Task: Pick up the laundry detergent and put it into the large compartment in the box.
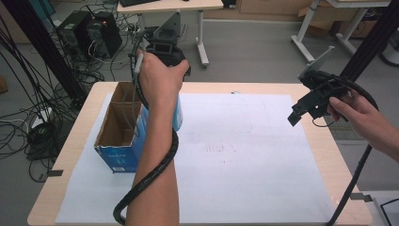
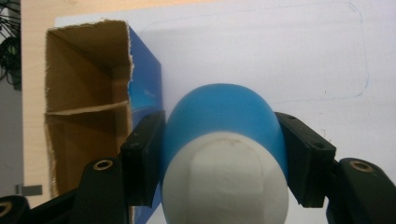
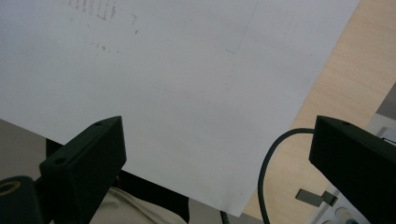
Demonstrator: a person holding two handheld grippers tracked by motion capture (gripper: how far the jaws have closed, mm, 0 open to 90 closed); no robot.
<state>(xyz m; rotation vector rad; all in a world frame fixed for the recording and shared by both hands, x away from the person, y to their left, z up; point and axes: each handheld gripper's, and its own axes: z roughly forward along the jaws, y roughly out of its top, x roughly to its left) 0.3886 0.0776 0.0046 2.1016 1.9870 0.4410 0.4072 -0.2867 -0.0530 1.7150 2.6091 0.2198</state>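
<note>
A blue box [image 1: 123,141] is standing open-topped at the left of the tabletop [image 1: 263,87], on the white sheet [image 1: 244,155]. Just beside it, the left tool [image 2: 224,154] is gripping a blue bottle [image 2: 219,112] with a white cap, held above the sheet. At the right, the right tool [image 3: 215,158] is hanging with jaws wide apart, gripping nothing, over the sheet's edge.

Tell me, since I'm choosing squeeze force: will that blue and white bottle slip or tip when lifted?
The bottle looks smooth and rounded, so it may slip. The left tool clamps both sides, probably steadying it. It stands beside the open box, so swinging could knock that.
</note>
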